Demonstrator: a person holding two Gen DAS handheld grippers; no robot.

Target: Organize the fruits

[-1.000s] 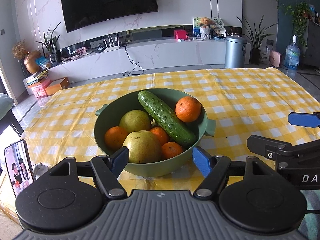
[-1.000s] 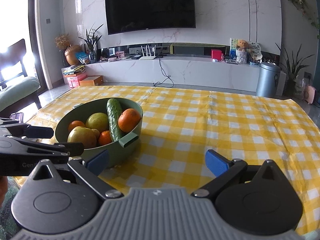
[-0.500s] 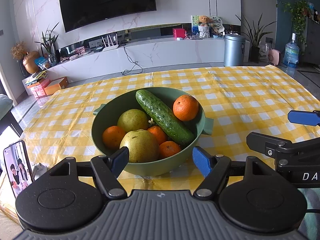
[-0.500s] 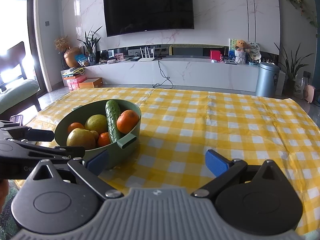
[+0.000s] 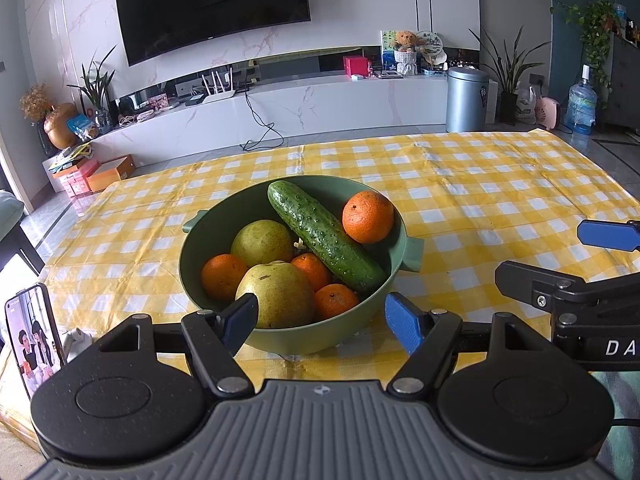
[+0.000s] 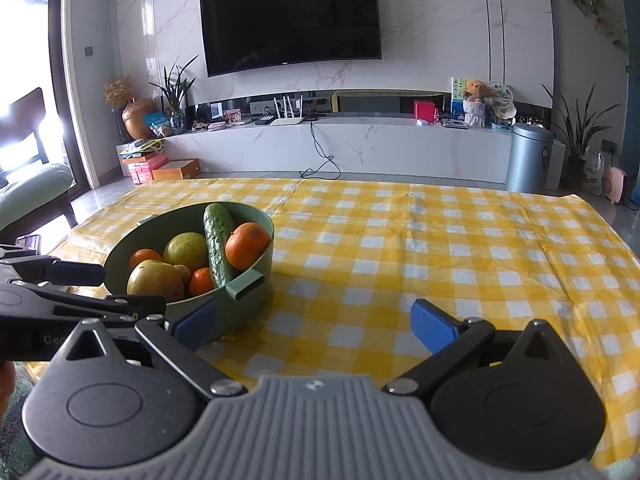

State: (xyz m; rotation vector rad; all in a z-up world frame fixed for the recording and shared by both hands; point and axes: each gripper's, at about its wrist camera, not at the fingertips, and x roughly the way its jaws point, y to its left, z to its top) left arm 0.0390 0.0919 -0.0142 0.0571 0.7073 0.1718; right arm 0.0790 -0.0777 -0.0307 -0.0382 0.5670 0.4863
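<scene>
Both tongs are spread and pinch nothing. Left tongs (image 5: pixel 322 316) hang just before the near wall of the bowl (image 5: pixel 200 240), their blue pads on either side of it in the left wrist view; right tongs (image 6: pixel 314 322) sit to the right of the bowl (image 6: pixel 262 280), over bare cloth, with the left pad in front of the bowl's near side.

All the fruit lies in the green bowl, which stands on the desk (image 5: pixel 480 184) toward its near left part. A cucumber (image 5: pixel 324 236) lies slantwise across the pile, its far end up on the back rim and its near end low at the right. An orange (image 5: pixel 368 216) rests against the right rim, touching the cucumber. Left of the cucumber are two pears: one pear (image 5: pixel 262 242) further back, the other pear (image 5: pixel 276 294) at the front. Three smaller oranges fill the gaps: one (image 5: pixel 223 276) at the left wall, one (image 5: pixel 312 270) between the front pear and the cucumber, one (image 5: pixel 336 300) at the front right.

A yellow and white checked cloth (image 6: pixel 440 240) covers the desk. At the left edge of the left wrist view a phone (image 5: pixel 34 340) stands upright with its screen lit. Beyond the desk are a long white cabinet (image 6: pixel 360 148), a dark TV (image 6: pixel 292 18) on the marble wall, and a metal bin (image 6: pixel 528 156) at the right.
</scene>
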